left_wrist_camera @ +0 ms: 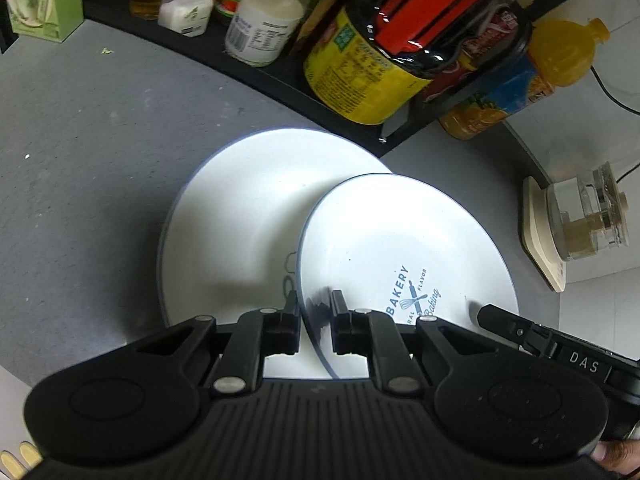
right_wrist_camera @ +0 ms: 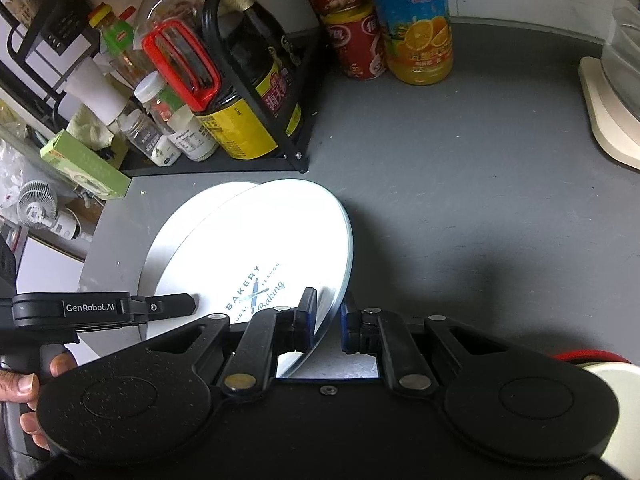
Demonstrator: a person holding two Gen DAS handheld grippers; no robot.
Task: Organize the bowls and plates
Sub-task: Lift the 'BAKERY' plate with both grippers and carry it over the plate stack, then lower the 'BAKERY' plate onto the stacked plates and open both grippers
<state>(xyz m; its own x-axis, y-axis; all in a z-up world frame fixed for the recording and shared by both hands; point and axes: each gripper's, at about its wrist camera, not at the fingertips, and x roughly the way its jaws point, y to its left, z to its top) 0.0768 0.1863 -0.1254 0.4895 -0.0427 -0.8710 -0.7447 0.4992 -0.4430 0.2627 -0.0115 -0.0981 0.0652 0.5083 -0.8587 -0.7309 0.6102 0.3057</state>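
Note:
Two white plates with thin blue rims lie overlapped on the grey counter (left_wrist_camera: 80,168). The lower plate (left_wrist_camera: 240,220) (right_wrist_camera: 172,236) rests flat. The upper plate (left_wrist_camera: 400,232) (right_wrist_camera: 280,232), printed "BAKERY", leans tilted across it. My left gripper (left_wrist_camera: 316,306) is shut on the upper plate's near left rim, one finger on each side. My right gripper (right_wrist_camera: 329,304) grips the same plate's near right rim, and that edge is raised off the counter. Each view also shows a finger of the other gripper: the right gripper's finger (left_wrist_camera: 492,316) and the left gripper's finger (right_wrist_camera: 176,304).
A black rack (right_wrist_camera: 296,160) of sauce bottles (left_wrist_camera: 360,72) and jars (left_wrist_camera: 260,24) stands just behind the plates. An orange juice bottle (right_wrist_camera: 420,20) and red cans (right_wrist_camera: 352,44) sit beside it. A clear appliance on a cream base (left_wrist_camera: 576,220) is at right, a green box (right_wrist_camera: 88,168) at left.

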